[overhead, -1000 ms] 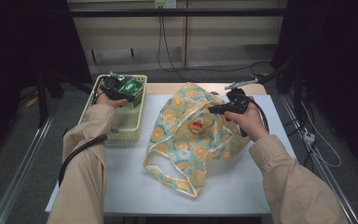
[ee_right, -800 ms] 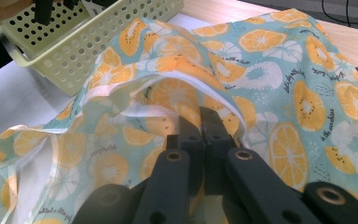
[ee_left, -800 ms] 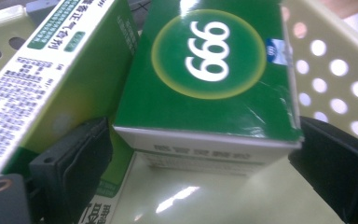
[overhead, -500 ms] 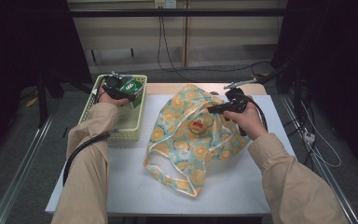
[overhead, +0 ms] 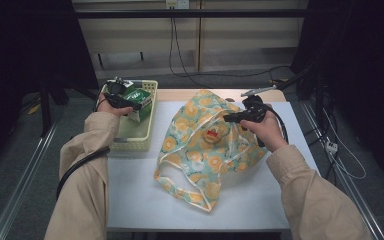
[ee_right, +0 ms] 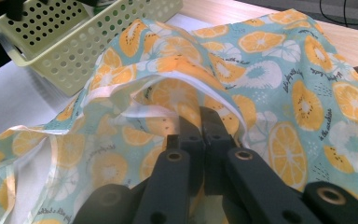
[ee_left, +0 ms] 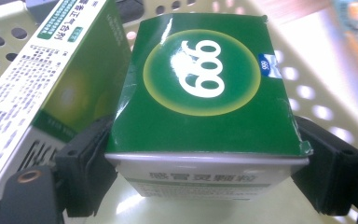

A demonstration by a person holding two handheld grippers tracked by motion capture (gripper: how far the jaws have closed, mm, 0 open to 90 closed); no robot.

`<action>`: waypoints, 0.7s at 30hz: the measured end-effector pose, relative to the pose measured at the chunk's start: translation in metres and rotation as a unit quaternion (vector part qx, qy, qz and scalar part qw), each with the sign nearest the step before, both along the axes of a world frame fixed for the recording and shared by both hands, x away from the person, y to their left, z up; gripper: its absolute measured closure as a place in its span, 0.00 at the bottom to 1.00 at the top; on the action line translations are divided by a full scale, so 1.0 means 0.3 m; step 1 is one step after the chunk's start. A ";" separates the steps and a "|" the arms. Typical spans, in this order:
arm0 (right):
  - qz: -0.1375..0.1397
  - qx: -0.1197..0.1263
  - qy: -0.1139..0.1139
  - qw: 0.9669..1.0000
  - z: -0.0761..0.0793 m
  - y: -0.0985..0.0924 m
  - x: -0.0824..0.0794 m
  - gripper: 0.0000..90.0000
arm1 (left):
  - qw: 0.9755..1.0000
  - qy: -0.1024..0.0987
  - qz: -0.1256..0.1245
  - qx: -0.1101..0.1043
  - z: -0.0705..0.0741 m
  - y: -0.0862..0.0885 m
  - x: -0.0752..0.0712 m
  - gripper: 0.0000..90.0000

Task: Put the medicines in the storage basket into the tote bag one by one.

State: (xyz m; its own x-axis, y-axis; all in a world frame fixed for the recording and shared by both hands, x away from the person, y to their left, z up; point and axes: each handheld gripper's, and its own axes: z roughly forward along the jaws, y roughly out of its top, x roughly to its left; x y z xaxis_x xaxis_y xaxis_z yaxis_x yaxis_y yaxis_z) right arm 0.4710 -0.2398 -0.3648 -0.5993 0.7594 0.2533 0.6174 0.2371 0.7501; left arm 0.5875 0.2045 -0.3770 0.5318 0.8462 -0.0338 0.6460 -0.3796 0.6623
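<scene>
Left gripper (overhead: 122, 101), held in our left hand (overhead: 107, 106), grips a green box (ee_left: 205, 88) across its width; its jaws have just been closing, and the left gripper view shows both black pads pressed against the box's two sides. We see a white "999" in a yellow-ringed circle on the box's green face and a white panel with print below it. The box is over the pale yellow basket (overhead: 130, 142), which stands on the left part of the white table (overhead: 250, 200); the high view shows box and gripper at the basket's far end. A second green and white box (ee_left: 51, 70) leans just beside the gripped one, inside the same basket, whose perforated wall shows behind both.

Right gripper (overhead: 241, 116), in our right hand (overhead: 265, 131), is closed on the cloth of a bag (overhead: 205, 150) printed with orange slices on pale blue-green. In the right gripper view the two jaws stand together with a fold of the bag's rim pinched between them, and the cloth rises into a raised edge there. The bag lies at the middle of the table, just right of the basket, its handles (overhead: 185, 187) spread toward the near edge.
</scene>
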 end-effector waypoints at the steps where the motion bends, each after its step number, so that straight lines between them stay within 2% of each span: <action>1: -0.001 0.000 0.000 1.000 0.000 -0.002 -0.002 1.00 | 1.000 0.004 -0.004 -0.003 0.012 0.002 -0.008 0.18; 2: -0.001 0.000 0.000 1.000 0.000 -0.002 -0.002 1.00 | 1.000 0.004 -0.004 -0.003 0.012 0.002 -0.008 0.18; 4: -0.002 -0.004 -0.002 1.000 -0.003 -0.003 -0.007 1.00 | 1.000 0.000 -0.007 0.001 0.042 0.005 -0.034 0.18; 6: -0.005 -0.005 -0.001 1.000 -0.007 -0.004 -0.012 0.99 | 1.000 0.002 -0.014 -0.010 0.077 0.014 -0.064 0.18; 7: -0.005 -0.005 -0.001 1.000 -0.007 -0.004 -0.012 0.99 | 1.000 0.002 -0.014 -0.010 0.077 0.014 -0.064 0.18; 11: -0.002 -0.006 -0.001 1.000 -0.020 -0.005 -0.022 1.00 | 1.000 -0.005 -0.028 -0.010 0.130 0.012 -0.114 0.18; 15: -0.009 -0.005 0.005 1.000 -0.034 -0.008 -0.016 1.00 | 0.999 -0.014 -0.044 0.004 0.163 0.009 -0.153 0.18; 21: -0.002 -0.009 0.005 1.000 -0.034 0.012 -0.014 1.00 | 0.999 -0.022 -0.041 -0.020 0.216 0.034 -0.176 0.18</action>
